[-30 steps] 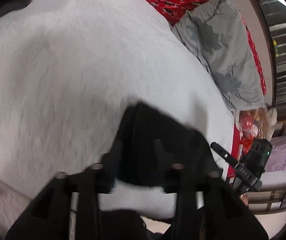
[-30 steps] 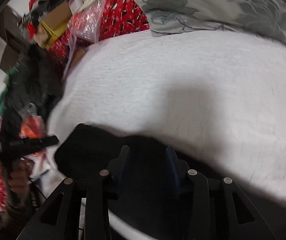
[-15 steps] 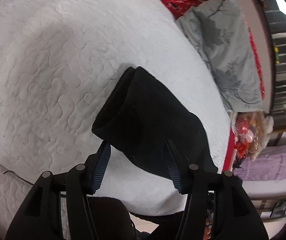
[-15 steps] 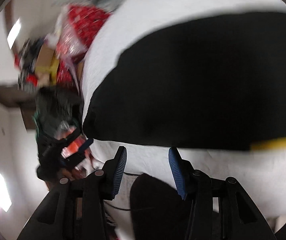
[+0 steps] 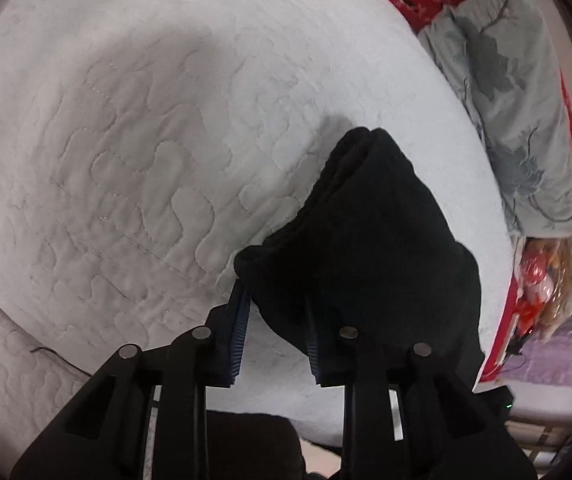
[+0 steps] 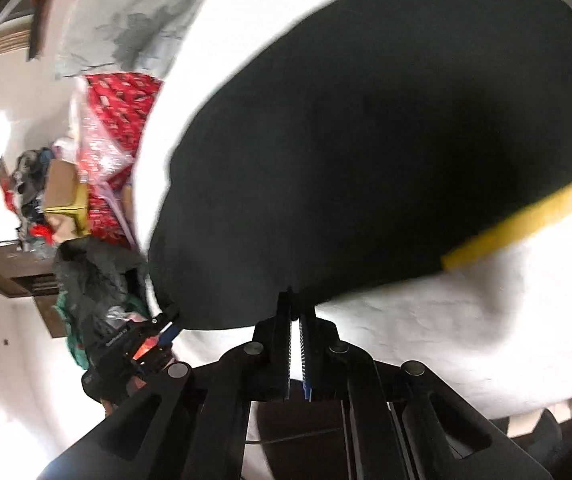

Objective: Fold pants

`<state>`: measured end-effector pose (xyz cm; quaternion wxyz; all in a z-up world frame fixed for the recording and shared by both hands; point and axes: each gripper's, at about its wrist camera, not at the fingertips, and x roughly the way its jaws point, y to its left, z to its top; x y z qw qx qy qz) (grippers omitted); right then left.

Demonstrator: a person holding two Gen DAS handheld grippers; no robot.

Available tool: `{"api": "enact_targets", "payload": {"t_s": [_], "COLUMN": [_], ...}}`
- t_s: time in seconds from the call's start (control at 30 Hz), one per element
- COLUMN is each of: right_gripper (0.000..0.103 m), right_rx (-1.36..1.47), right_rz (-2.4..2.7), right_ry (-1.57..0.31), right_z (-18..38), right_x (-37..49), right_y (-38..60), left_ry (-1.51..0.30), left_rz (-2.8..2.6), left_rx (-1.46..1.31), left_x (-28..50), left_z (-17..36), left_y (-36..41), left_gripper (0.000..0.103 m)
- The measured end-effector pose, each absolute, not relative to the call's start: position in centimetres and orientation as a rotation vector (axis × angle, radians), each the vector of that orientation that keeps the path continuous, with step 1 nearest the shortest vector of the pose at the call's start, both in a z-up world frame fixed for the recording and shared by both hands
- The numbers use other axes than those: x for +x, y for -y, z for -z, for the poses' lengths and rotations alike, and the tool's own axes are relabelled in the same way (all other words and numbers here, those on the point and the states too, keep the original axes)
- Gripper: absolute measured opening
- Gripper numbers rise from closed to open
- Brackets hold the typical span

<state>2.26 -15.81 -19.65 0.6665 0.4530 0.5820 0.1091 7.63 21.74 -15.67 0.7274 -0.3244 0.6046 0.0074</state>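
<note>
On white quilt (image 5: 133,152), pants (image 5: 370,248) partly folded; left gripper (image 5: 273,336) closing on hem, right gripper (image 6: 296,328) pinching edge; further folds remain.

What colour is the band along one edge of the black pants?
Yellow band on the pants, clearest in the right wrist view.

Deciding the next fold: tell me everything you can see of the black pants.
The black pants look like thick, soft knit, already folded into a layered bundle lying on the white quilted bed cover. A yellow band runs along one edge. The left gripper is closing on a rounded corner of the bundle; the right gripper is shut on the fabric's near edge.
</note>
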Motion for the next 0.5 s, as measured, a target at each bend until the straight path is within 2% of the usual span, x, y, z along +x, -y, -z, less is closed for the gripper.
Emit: {"api": "enact_targets", "payload": {"t_s": [0.1,0.2,0.27,0.37,0.5], "right_gripper": [0.005,0.014,0.023,0.032,0.040], "right_rx": [1.013,0.961,0.964,0.940,0.873], "right_rz": [-0.245,-0.292,-0.337,-0.380,-0.279], "right_ry": [-1.318,-1.330,-1.331,-1.273,-1.141], "right_z": [20.1,18.7,17.7,15.0,11.8], "right_x": [2.5,2.7,2.3,1.1,-0.3], "right_y": [15.8,15.9,16.6,19.4,27.0], "left_ry": [-1.316,-1.289,-1.272,-1.264,-1.280], "left_rz": [-0.007,0.029,0.044,0.050,0.135], "left_rx": [-0.694,-0.732,-0.763,-0.776,-0.682], "left_x": [7.1,6.2,5.3,3.3,2.5], "left_z": [15.1,14.2,13.6,12.7,10.7], "left_y": [-21.7,-22.3,-22.4,-21.5,-15.6], "left_gripper": [0.024,0.027,0.029,0.036,0.036]}}
